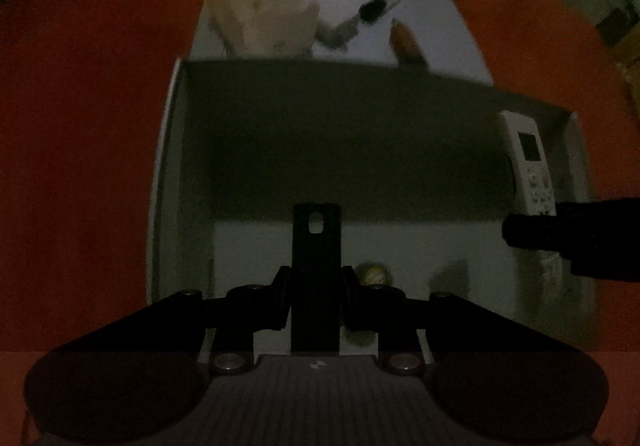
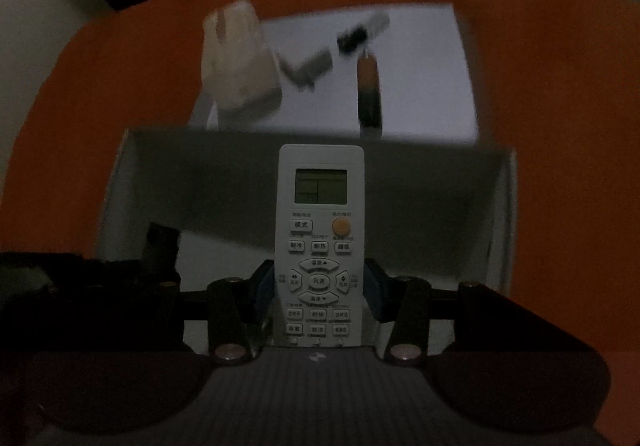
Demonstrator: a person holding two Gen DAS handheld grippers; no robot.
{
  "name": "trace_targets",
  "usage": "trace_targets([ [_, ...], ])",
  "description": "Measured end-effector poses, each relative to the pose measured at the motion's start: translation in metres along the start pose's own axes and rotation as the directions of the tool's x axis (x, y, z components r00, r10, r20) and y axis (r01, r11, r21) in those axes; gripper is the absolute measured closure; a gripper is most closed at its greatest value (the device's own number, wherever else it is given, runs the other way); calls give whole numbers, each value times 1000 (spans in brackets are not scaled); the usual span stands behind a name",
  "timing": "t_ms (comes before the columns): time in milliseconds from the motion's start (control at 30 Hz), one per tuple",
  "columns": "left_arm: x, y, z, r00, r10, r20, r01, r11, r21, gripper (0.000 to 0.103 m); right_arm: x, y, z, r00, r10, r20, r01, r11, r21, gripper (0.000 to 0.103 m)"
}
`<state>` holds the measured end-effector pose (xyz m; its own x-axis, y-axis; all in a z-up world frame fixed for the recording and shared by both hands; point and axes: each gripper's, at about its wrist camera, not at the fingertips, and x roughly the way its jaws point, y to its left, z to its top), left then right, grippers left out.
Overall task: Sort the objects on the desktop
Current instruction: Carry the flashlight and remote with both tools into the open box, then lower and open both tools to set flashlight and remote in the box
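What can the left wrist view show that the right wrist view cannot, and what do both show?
Only the left wrist view shows a small pale round object on the box floor and the black flat piece in the left hand-held gripper. Only the right wrist view shows the remote's buttons, clamped in the right hand-held gripper. Both show the white box, orange cloth and blurred items beyond.

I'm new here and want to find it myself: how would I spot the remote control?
Find the orange table, then the open white box. Over it the right gripper holds a white remote control upright: the only thing with a small screen and one round orange button.
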<state>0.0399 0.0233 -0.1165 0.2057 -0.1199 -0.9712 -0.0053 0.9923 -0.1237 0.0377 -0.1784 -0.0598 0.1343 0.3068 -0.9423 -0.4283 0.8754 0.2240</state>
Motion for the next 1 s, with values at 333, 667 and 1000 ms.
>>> trace_targets([
  [333,39,2,-19,999,27,-41,-27,1000,0,82,65,-2,-36,989,-2,-151,15,996,85,54],
  [667,61,15,-28,998,20,-52,-23,998,-59,82,106,-1,-49,985,-38,-170,63,988,143,54],
  [1000,67,13,-27,997,39,-63,-43,998,-50,82,114,3,-57,981,-86,-174,110,985,131,54],
])
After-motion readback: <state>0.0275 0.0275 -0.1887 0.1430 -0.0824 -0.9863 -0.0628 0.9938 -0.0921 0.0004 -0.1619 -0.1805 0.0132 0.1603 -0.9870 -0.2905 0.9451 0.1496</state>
